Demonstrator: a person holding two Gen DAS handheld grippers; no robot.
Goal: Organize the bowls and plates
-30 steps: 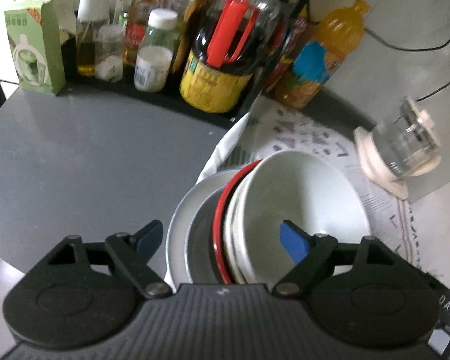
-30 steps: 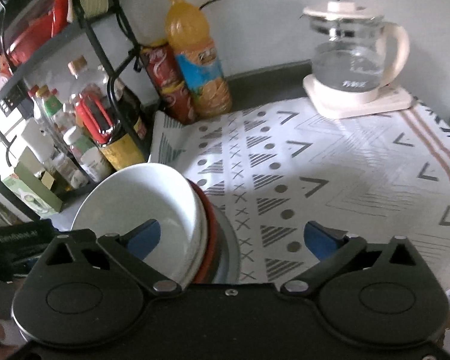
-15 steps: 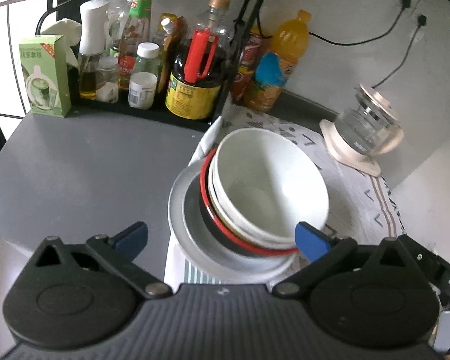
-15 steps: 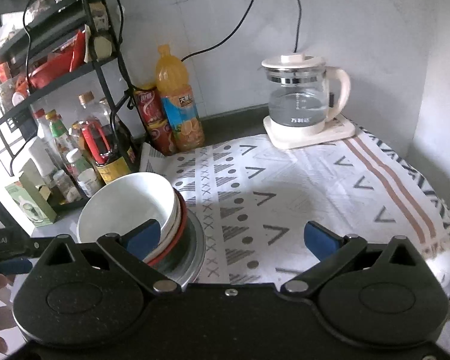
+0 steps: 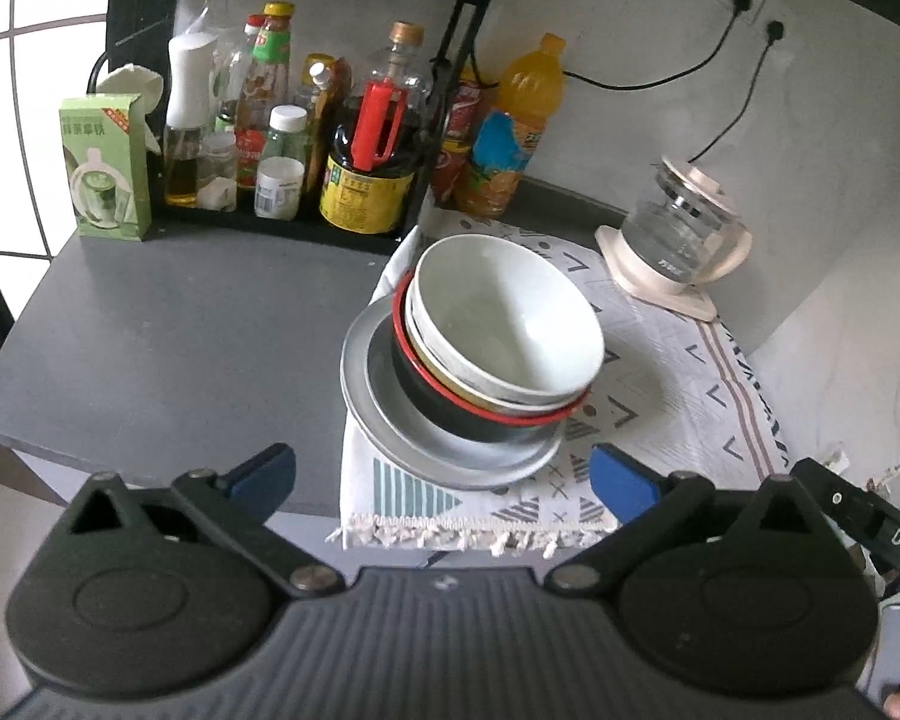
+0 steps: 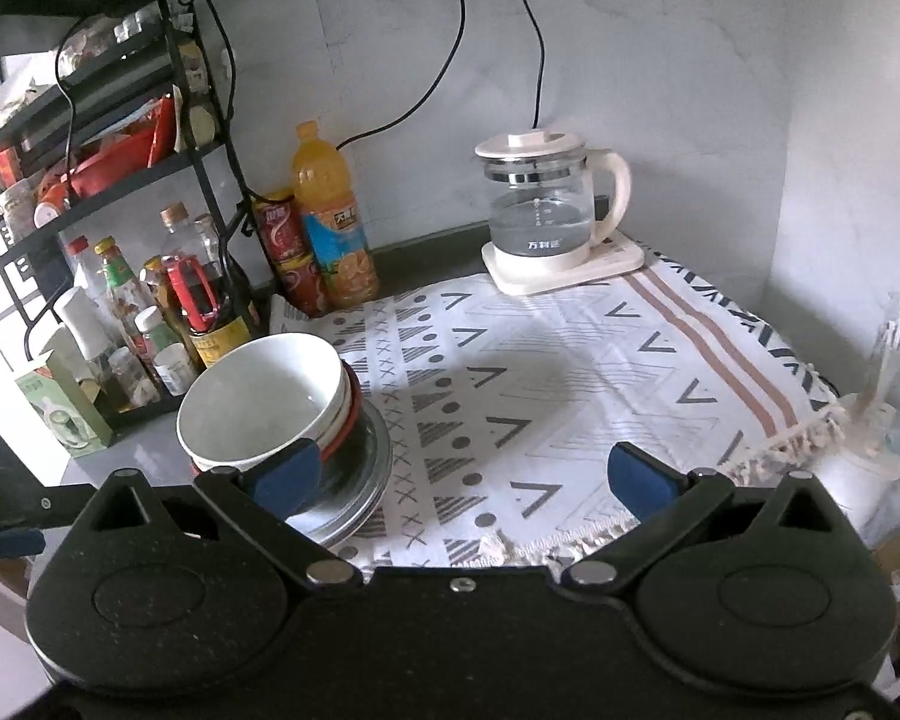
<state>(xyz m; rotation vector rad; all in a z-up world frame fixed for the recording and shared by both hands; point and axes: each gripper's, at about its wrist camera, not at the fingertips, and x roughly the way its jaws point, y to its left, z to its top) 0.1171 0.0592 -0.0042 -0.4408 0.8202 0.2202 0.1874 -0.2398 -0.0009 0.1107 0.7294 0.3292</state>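
On the left, a black rack [image 5: 282, 222] of sauce bottles stands at the back of the grey desk [image 5: 168, 324], with a green carton [image 5: 105, 174] beside it. Near the middle, the stack of dishes sits on the left edge of a patterned cloth [image 5: 666, 402]: a metal plate [image 5: 390, 420] at the bottom, a black bowl with a red rim [image 5: 444, 414] on it, then nested white bowls [image 5: 510, 318]. The bowls lean and sit off-centre on the plate, and the plate lies close to the desk's front edge.

The left hand-held gripper [image 5: 444, 474] hovers before the stack with its jaws wide apart; they have just been opening, and nothing is between them. The right hand-held gripper [image 6: 462, 474] is also spread and empty, its left finger in front of the stack.

Likely risks: a nudge to the tilted bowls could slide them off the plate, or a snag on the cloth fringe could drag the stack over the edge. At the far right a glass kettle [image 5: 678, 234] stands well apart.
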